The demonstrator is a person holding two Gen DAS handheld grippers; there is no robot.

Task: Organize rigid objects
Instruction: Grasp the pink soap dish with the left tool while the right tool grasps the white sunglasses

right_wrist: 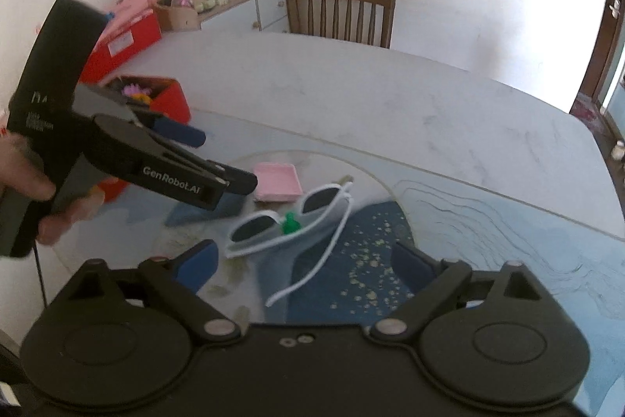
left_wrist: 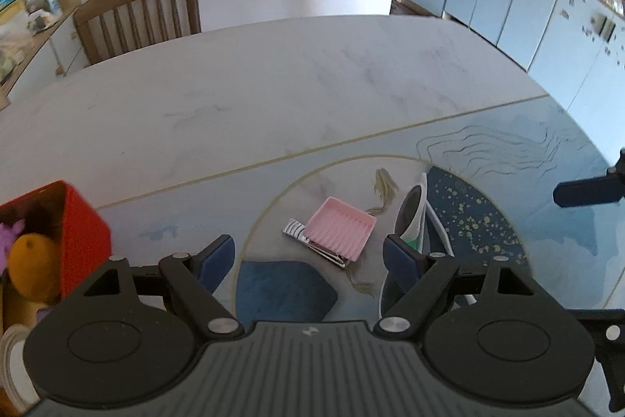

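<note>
White-framed sunglasses (right_wrist: 287, 223) with a small green piece (right_wrist: 290, 222) at the bridge lie on the table mat, just ahead of my open right gripper (right_wrist: 304, 260). They also show in the left wrist view (left_wrist: 410, 217), beside my right finger. A pink ribbed tray (left_wrist: 340, 231) rests partly on a shiny metal clip (left_wrist: 299, 233), ahead of my open, empty left gripper (left_wrist: 308, 256). The tray also shows in the right wrist view (right_wrist: 276, 181). The left gripper appears in the right wrist view (right_wrist: 224, 159), hovering above the tray.
A red box (left_wrist: 80, 225) with an orange fruit (left_wrist: 33, 262) and purple toy stands at the left; it also shows in the right wrist view (right_wrist: 172, 98). A wooden chair (left_wrist: 136, 14) stands behind the marble table (left_wrist: 273, 85). Cabinets (left_wrist: 508, 6) stand at the right.
</note>
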